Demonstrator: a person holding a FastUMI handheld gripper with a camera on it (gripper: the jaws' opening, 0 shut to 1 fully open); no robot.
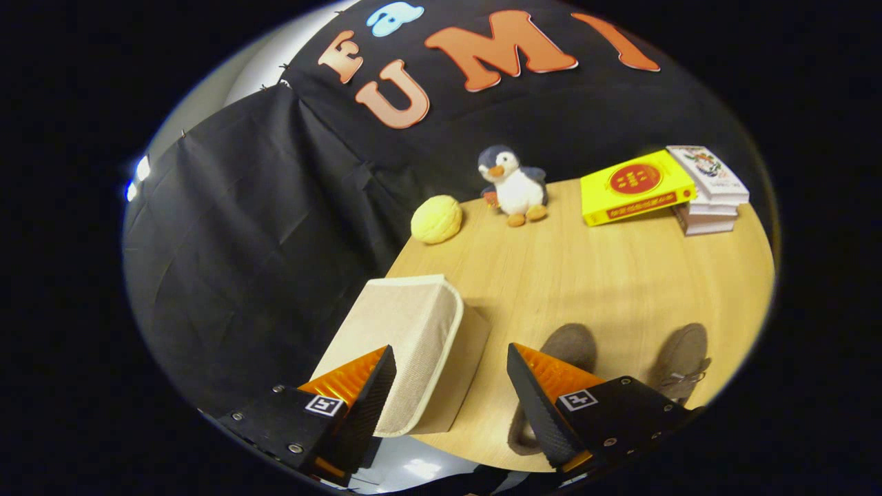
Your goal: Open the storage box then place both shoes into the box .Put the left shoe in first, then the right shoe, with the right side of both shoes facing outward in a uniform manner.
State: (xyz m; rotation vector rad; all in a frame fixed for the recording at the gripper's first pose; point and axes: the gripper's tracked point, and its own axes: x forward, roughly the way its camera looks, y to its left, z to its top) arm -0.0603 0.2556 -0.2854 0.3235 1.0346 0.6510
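Observation:
A beige fabric storage box (406, 337) with its lid down stands on the wooden table (606, 275), just ahead of my left finger and partly between the fingers. Two grey-brown shoes lie on the table. One shoe (568, 348) is right behind my right finger, which hides much of it. The other shoe (682, 362), with laces showing, lies further right beyond that finger. My gripper (451, 393) hangs above the table's near edge, open, with nothing between its fingers.
At the table's far side sit a yellow round plush (436, 219), a penguin toy (513, 184), and a yellow book (634, 186) leaning on a stack of books (710, 196). Black cloth walls the booth behind and to the left.

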